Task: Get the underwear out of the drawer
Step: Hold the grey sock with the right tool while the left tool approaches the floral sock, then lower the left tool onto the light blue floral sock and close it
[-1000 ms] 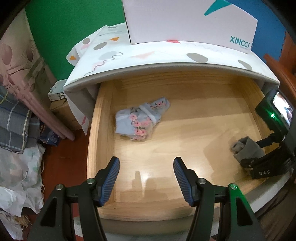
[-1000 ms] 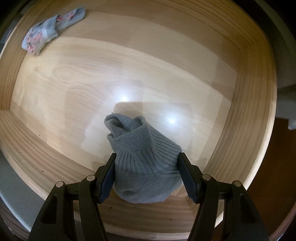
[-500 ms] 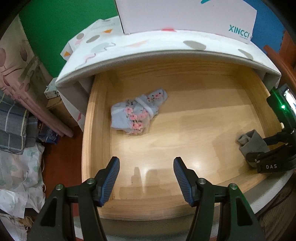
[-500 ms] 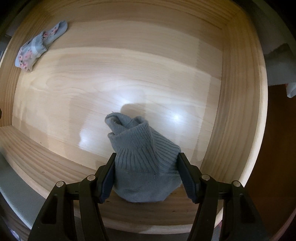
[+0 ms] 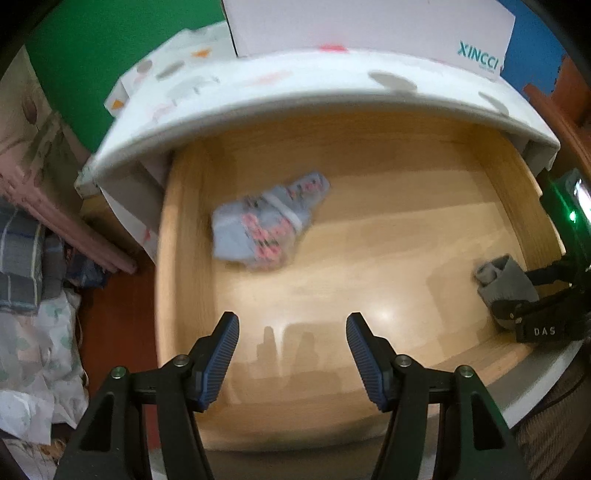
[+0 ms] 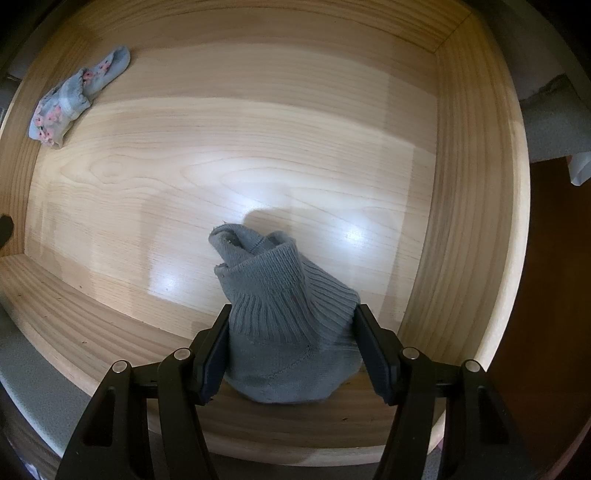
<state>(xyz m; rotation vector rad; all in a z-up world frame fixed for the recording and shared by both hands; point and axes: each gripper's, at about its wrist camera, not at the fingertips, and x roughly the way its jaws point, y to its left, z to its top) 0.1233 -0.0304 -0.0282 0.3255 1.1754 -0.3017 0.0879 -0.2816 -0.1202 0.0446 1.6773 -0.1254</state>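
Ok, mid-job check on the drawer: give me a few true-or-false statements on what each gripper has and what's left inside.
1. The right gripper is clamped on the grey knit bundle. True.
2. The left gripper holds the floral piece. False: its jaws stand open and empty, and the blue floral piece lies on the drawer floor.
3. The drawer is pulled open. True.
4. The floral piece touches the grey bundle. False: they lie far apart, near opposite sides.
5. A white box sits inside the drawer. False: it stands on the patterned top above.
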